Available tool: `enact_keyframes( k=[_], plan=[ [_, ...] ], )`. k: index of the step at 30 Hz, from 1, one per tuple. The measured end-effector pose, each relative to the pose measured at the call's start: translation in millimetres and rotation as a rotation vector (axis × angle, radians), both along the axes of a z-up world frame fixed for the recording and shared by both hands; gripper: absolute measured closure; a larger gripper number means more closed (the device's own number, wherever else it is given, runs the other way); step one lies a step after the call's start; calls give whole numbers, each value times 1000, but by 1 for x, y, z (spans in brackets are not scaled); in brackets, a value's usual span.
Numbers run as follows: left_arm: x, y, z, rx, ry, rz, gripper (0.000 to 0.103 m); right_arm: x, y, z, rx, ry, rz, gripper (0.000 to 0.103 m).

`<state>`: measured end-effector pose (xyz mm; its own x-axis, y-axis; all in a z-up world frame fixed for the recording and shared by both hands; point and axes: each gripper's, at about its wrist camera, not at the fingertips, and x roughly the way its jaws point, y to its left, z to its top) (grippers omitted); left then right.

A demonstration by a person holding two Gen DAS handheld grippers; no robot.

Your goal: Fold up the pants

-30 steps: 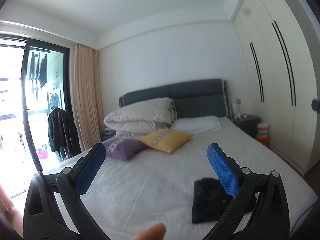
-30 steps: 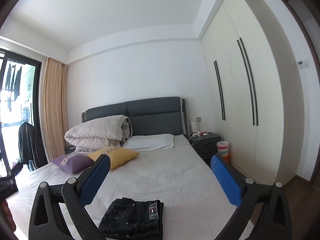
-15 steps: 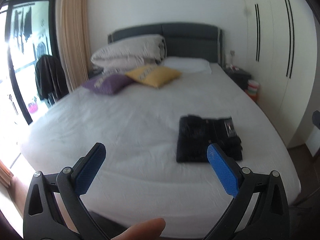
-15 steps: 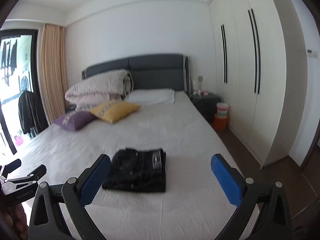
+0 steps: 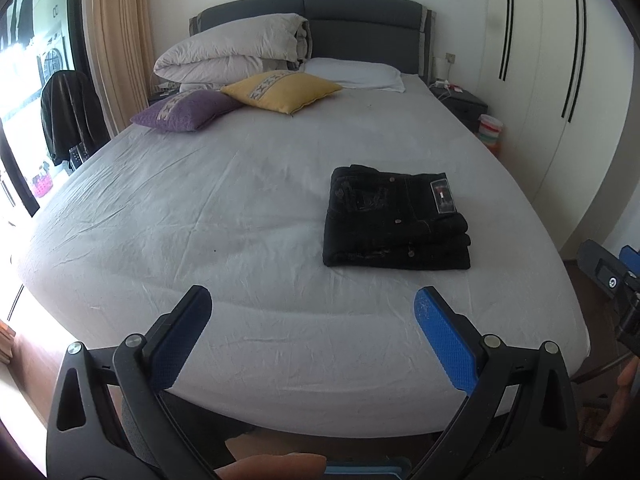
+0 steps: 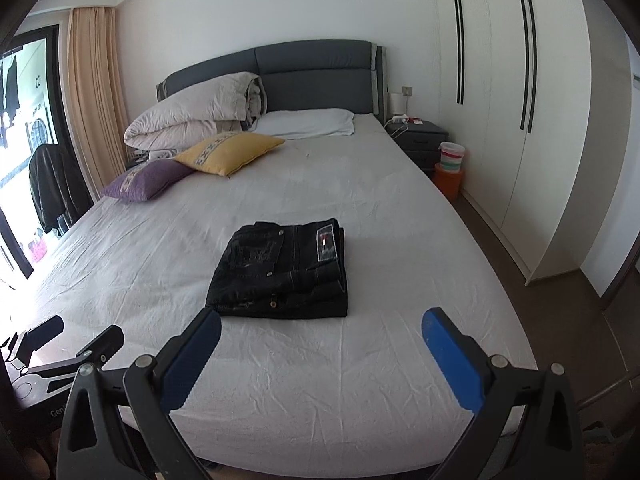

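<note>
A pair of black pants (image 5: 394, 220) lies folded into a compact rectangle on the white bed sheet (image 5: 224, 216), right of the bed's middle. It also shows in the right wrist view (image 6: 282, 270). My left gripper (image 5: 314, 304) is open and empty, held above the foot edge of the bed, short of the pants. My right gripper (image 6: 320, 322) is open and empty, just in front of the pants' near edge. The left gripper's body shows at the lower left of the right wrist view (image 6: 60, 350).
A purple pillow (image 5: 184, 110), a yellow pillow (image 5: 280, 90), a folded duvet (image 5: 232, 50) and a white pillow (image 5: 354, 72) lie at the head of the bed. A white wardrobe (image 6: 520, 112) and a nightstand (image 6: 420, 138) stand on the right. A chair with a dark jacket (image 5: 68, 116) stands on the left.
Both grippers have tilted downward, so the views dropped from the walls and ceiling to the bed. The folded pants lie in the same place. Both grippers stay open.
</note>
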<state>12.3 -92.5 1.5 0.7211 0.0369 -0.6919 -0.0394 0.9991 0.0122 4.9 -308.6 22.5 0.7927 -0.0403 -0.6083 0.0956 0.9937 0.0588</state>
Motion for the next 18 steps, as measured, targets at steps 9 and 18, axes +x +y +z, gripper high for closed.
enact_keyframes(
  k=[9, 18],
  plan=[
    [3, 0, -12, -9, 36, -6, 0, 6, 10, -12, -34, 59, 6, 0],
    [4, 1, -16, -12, 52, -7, 0, 8, 9, -16, -33, 83, 8, 0]
  ],
)
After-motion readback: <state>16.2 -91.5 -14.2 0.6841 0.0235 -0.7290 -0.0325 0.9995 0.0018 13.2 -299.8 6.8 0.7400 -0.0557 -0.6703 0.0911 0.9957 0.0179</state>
